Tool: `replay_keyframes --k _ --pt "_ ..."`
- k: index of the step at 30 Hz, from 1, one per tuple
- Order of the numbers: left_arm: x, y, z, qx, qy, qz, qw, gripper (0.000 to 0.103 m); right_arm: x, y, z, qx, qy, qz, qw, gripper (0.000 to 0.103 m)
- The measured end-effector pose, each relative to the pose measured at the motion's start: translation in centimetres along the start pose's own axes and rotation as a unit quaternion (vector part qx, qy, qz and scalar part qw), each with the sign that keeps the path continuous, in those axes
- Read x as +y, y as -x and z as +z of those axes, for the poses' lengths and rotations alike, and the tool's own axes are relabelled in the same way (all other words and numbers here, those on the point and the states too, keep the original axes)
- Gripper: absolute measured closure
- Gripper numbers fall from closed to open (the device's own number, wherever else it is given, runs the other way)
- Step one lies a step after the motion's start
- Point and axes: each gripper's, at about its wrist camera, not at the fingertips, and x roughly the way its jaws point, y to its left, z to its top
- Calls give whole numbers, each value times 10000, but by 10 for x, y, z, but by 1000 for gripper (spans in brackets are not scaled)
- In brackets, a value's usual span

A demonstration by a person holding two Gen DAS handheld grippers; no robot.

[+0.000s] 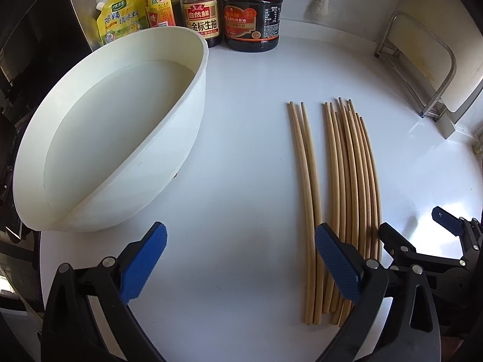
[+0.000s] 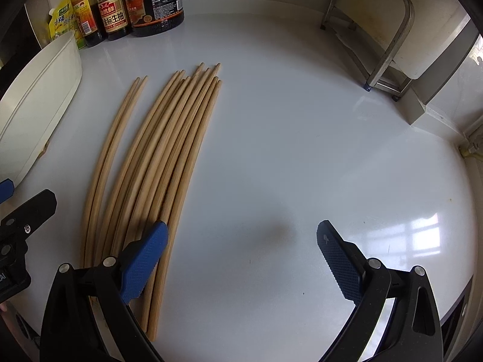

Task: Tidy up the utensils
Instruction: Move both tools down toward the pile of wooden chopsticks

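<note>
White counter (image 1: 241,166) carries chopsticks (image 1: 347,181), basin (image 1: 120,126), sauce bottles (image 1: 200,9).

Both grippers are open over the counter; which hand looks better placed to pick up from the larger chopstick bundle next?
Probably the right. The right gripper is open with one finger over the large bundle. The left gripper, also open, sits nearer the separate pair and the white basin.

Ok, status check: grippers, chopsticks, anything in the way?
Left gripper open, empty. Right gripper open, empty. Chopsticks flat on counter: loose pair beside a bigger bunch. Basin to their left, clear of them.
</note>
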Motion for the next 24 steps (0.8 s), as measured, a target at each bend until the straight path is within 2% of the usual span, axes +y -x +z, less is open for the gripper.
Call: replay_keyframes --k 12,20,24 --pt "-10 -10 1 11 -27 144 9999 6 -12 -8 4 14 23 -83 10000 9" --pt "-13 -20 -3 138 17 152 9998 6 -35 -9 -3 -12 -59 46 10000 9" --pt "-15 -24 -1 152 -19 268 9995 6 -38 -8 -5 -48 -70 102 9999 9"
